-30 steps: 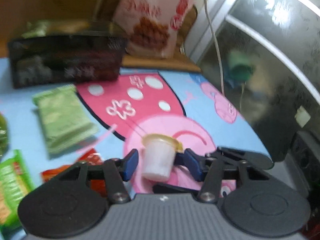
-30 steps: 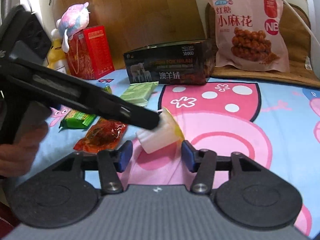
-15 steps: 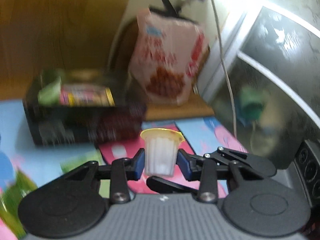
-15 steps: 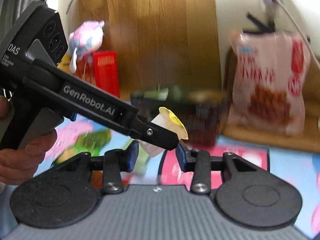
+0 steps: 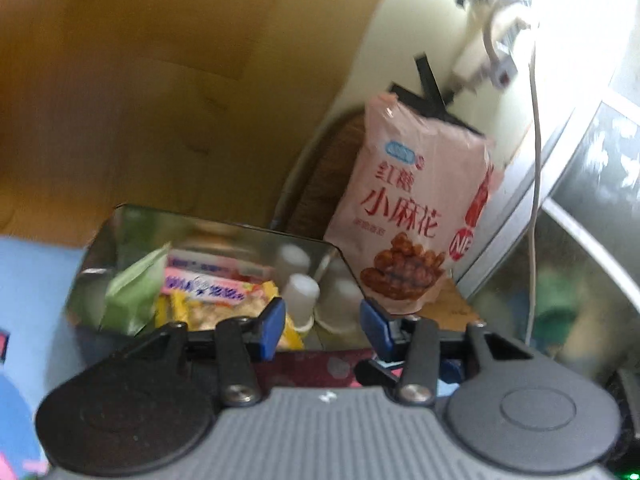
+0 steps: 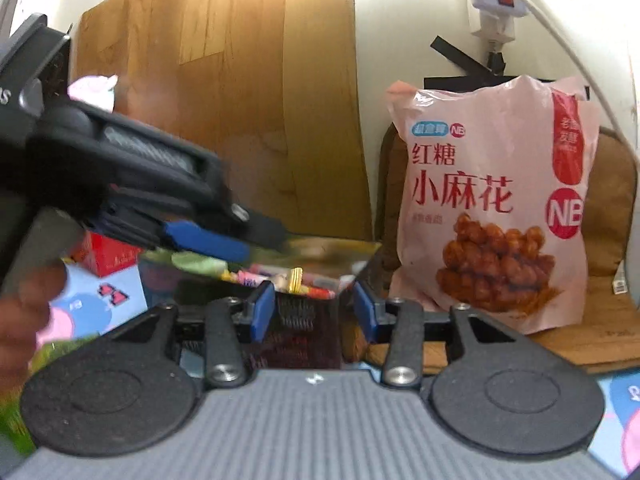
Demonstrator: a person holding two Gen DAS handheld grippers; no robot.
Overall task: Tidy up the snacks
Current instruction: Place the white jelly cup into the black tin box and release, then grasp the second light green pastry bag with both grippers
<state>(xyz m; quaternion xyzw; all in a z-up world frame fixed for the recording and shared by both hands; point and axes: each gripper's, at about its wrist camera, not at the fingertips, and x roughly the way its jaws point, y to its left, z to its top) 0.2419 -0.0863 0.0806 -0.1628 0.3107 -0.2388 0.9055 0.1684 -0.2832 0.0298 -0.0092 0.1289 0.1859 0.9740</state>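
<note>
Two pale jelly cups point(image 5: 301, 295) upside down in the right-hand end of the dark snack box point(image 5: 100, 240), lower centre of the left wrist view, rims down on the reflective floor, a second one point(image 5: 340, 300) blurred just beside the first. Crowded to their left by yellow packets point(image 5: 256, 304), a purple-and-white wrapper point(image 5: 204, 286) lying across these, and a green pouch point(image 5: 134, 288) leaning toward the left wall. Framed below by the left gripper point(image 5: 322, 322), blue pads point(image 5: 272, 326) spread wide, nothing between them, poised over the near rim above the cups. Backed at centre right by a tall pink bag of brown-sugar twists point(image 5: 416, 216), propped upright against a woven chair back point(image 5: 316, 184), white cable point(image 5: 534, 160) hanging at far right. Same box point(image 6: 304, 320) seen low in the right wrist view, colourful wrappers point(image 6: 288, 280) peeking over the rim; right gripper point(image 6: 314, 312) at lower centre, blue pads point(image 6: 262, 312) likewise parted and gripping nothing, close before the box front. Crossing from the left edge, the other handheld tool point(image 6: 120, 184), blurred, tips reaching over the box, a hand point(image 6: 24, 312) on the handle at lower left. Pink bag point(image 6: 496, 208) large at right, red carton point(image 6: 106, 254) behind the tool, wooden panel point(image 6: 248, 100) across the background.
</note>
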